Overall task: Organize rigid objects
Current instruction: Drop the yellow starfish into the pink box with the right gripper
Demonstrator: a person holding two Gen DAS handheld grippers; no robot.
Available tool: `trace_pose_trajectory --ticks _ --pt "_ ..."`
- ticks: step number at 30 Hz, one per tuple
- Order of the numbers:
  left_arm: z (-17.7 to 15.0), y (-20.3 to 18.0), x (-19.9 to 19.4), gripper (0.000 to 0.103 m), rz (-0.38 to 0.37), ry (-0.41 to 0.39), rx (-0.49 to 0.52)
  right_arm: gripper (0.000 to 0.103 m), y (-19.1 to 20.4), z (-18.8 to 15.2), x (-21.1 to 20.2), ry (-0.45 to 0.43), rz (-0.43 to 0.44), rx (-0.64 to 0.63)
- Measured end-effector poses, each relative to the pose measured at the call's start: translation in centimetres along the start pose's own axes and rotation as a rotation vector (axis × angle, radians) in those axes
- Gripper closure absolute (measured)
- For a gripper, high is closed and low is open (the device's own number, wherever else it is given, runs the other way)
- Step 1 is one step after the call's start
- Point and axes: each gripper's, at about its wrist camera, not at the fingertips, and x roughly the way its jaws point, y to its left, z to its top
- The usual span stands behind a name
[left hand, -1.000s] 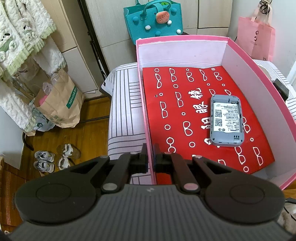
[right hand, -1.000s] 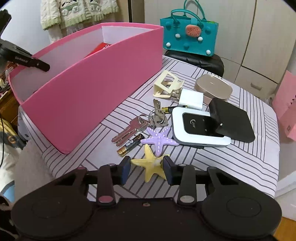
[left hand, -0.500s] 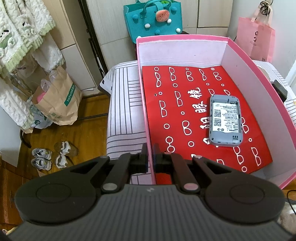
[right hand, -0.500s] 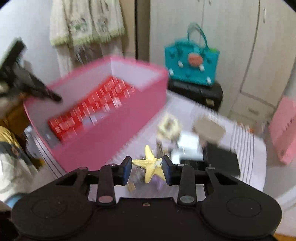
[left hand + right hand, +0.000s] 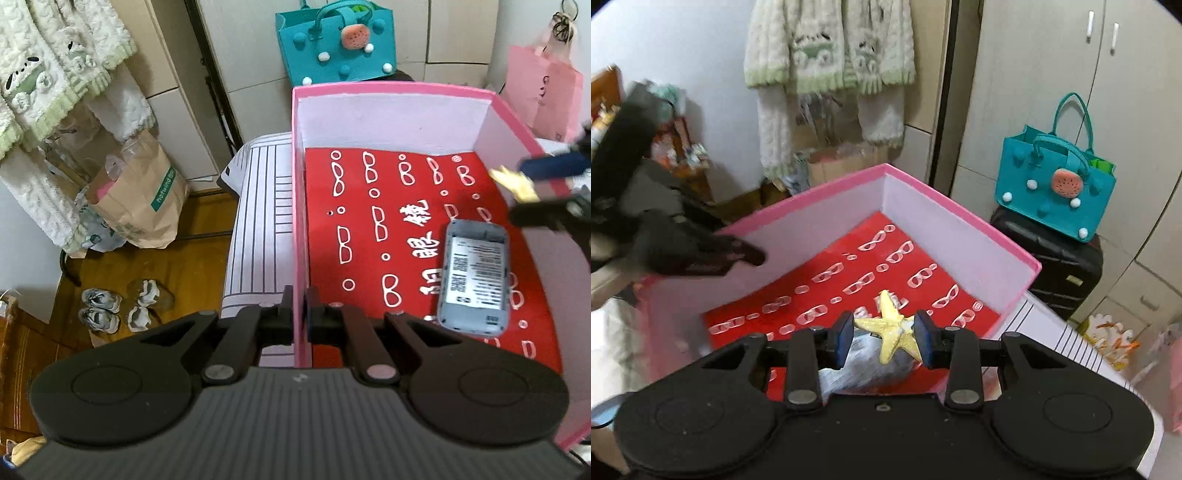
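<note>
A pink box (image 5: 391,90) with a red patterned floor stands on the striped bed. My left gripper (image 5: 299,312) is shut on the box's near left wall (image 5: 300,236). A grey pocket router (image 5: 474,284) lies face down on the box floor. My right gripper (image 5: 884,334) is shut on a yellow starfish (image 5: 892,326) and holds it above the box floor (image 5: 849,280), over the router. The right gripper and starfish (image 5: 515,182) also show at the right edge of the left wrist view.
A teal felt bag (image 5: 1056,184) sits on a black suitcase (image 5: 1060,266) behind the box. A pink paper bag (image 5: 541,92) hangs at the far right. A brown paper bag (image 5: 140,199) and shoes (image 5: 122,304) are on the wooden floor left of the bed.
My right gripper lifted the yellow starfish off the bed and carried it left, over the pink box. My left gripper kept hold of the box wall.
</note>
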Motion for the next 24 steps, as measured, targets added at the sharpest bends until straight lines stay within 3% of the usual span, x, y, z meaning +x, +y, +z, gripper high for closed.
trace_pose_trajectory --ticks 6,13,17,24 --pt "-0.1 0.1 0.5 0.098 -0.006 0.001 0.005 0.062 -1.8 0.9 3.3 0.055 0.029 0.064" --pt "-0.3 -0.2 0.5 0.098 0.000 -0.010 0.022 0.059 -5.5 -1.0 -1.4 -0.076 0.247 0.355" --pt "-0.4 -0.5 0.3 0.097 0.013 -0.021 0.028 0.059 -5.9 -2.1 -4.3 -0.121 0.230 0.381" --pt "-0.4 -0.5 0.3 0.097 0.015 -0.031 0.030 0.056 -7.2 -7.0 -7.9 -0.065 0.061 0.374"
